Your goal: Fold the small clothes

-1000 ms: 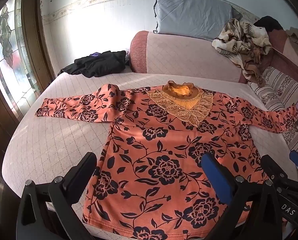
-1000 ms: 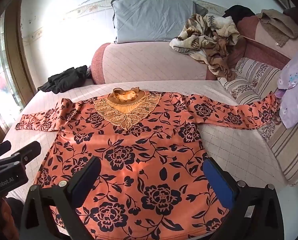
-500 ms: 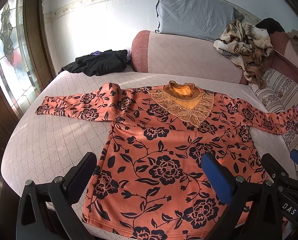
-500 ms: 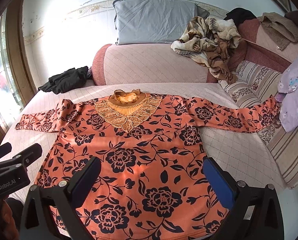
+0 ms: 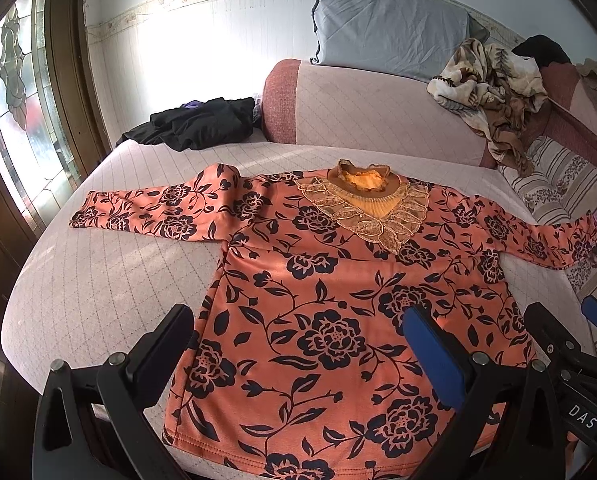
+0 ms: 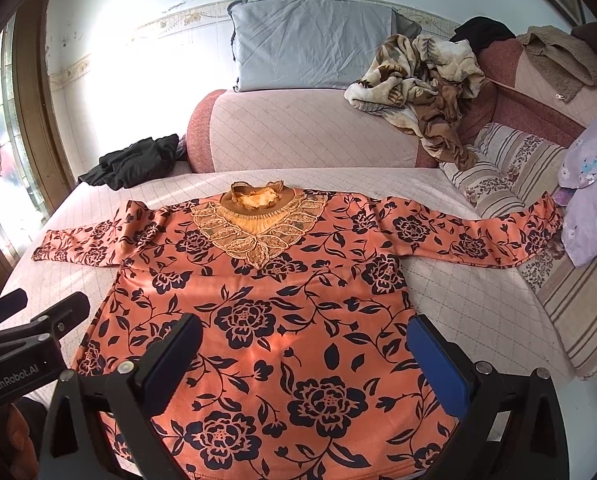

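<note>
An orange long-sleeved top with black flowers (image 5: 338, 280) lies flat, front up, on the quilted bed, both sleeves spread out; it also shows in the right wrist view (image 6: 266, 300). Its lace collar (image 5: 362, 208) points away from me. My left gripper (image 5: 298, 336) is open and empty above the hem's left part. My right gripper (image 6: 302, 344) is open and empty above the hem's right part. The left gripper's body (image 6: 22, 348) shows at the left of the right wrist view, and the right gripper's body (image 5: 570, 356) at the right of the left wrist view.
A black garment (image 5: 194, 124) lies at the bed's far left. A pink bolster (image 5: 370, 112) with a grey pillow (image 5: 386, 28) and a crumpled brown blanket (image 5: 494, 92) stands behind. Striped bedding (image 6: 538, 240) and a lilac cloth (image 6: 594, 200) lie right. A window (image 5: 14, 112) is left.
Both grippers have drawn back and risen slightly, so the top sits a little lower in each view. The top has not moved and both grippers stay open.
</note>
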### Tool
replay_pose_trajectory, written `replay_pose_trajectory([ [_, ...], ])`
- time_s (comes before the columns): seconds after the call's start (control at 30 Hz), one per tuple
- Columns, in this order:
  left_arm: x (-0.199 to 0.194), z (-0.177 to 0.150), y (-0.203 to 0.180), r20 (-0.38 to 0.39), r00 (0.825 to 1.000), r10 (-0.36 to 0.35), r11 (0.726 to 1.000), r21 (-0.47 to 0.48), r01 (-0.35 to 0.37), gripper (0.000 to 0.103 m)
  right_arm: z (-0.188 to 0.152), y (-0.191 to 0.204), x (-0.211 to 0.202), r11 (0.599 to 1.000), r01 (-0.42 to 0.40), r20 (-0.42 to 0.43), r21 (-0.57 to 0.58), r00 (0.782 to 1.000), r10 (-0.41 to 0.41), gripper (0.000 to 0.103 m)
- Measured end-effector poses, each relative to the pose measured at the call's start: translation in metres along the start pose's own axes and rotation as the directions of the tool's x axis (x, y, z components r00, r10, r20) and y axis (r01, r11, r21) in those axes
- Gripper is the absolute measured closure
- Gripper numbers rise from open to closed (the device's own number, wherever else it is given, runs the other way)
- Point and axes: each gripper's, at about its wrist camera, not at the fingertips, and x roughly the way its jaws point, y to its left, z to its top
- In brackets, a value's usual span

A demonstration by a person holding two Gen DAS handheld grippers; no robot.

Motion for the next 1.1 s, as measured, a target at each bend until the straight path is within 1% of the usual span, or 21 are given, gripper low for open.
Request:
replay_pose_trajectory([
  [1.1, 0.011, 0.001, -0.002, -0.010, 1.000, -0.001, 1.000, 0.005, 0.001, 0.000, 0.008, 0.004, 0.009, 1.000, -0.005, 0.003, -0.010, 1.000, 0.005, 0.000],
])
